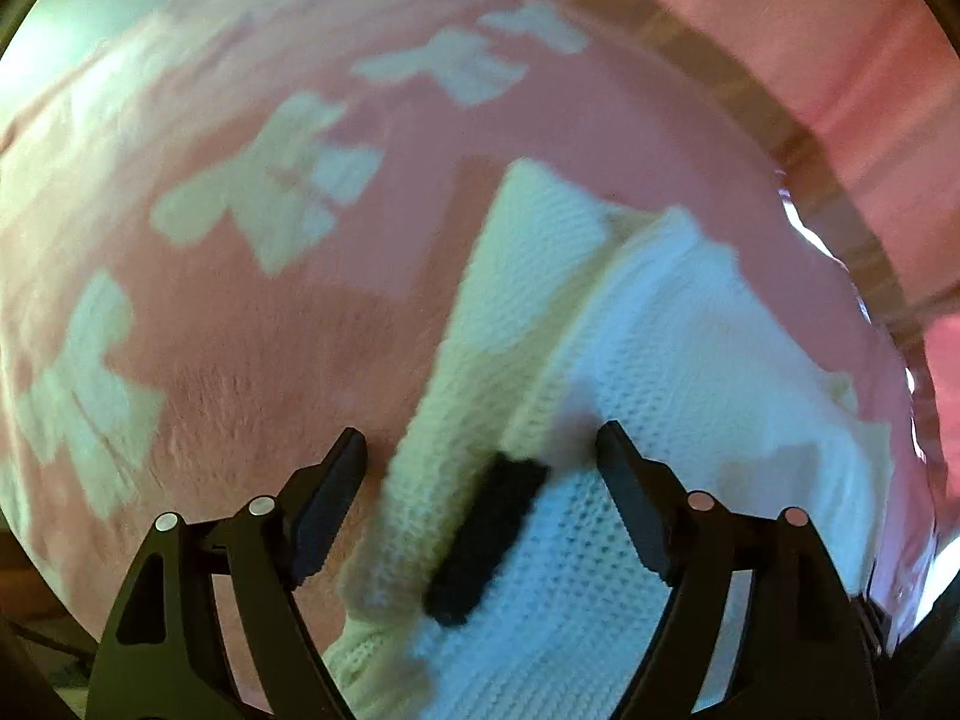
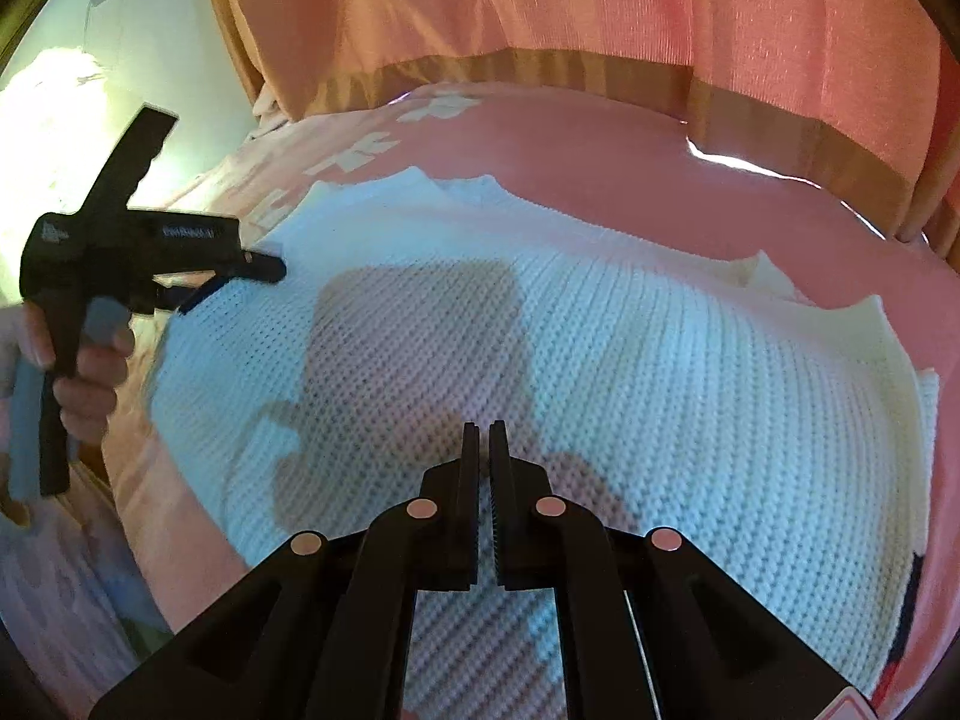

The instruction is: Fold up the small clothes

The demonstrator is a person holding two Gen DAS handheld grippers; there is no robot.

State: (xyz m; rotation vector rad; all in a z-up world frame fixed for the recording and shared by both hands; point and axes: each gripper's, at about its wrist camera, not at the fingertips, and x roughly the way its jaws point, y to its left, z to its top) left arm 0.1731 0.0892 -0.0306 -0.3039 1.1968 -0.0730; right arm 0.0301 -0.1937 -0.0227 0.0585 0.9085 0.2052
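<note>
Left gripper [image 1: 482,441] jaws spread over the white knit sweater [image 2: 540,348]; right gripper [image 2: 485,429] jaws pressed together above it; pink blanket [image 1: 252,348] beneath, curtain [image 2: 540,6] beyond.

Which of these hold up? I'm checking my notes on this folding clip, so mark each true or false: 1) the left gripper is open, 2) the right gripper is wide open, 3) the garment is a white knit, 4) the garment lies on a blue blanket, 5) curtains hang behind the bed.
1) The left gripper is open. True; its jaws stand apart over the white knit garment.
2) The right gripper is wide open. False; its jaws are nearly together, with nothing between them.
3) The garment is a white knit. True.
4) It lies on a blue blanket. False; the blanket is pink with pale shapes.
5) Curtains hang behind the bed. True; they look pink-orange.
</note>
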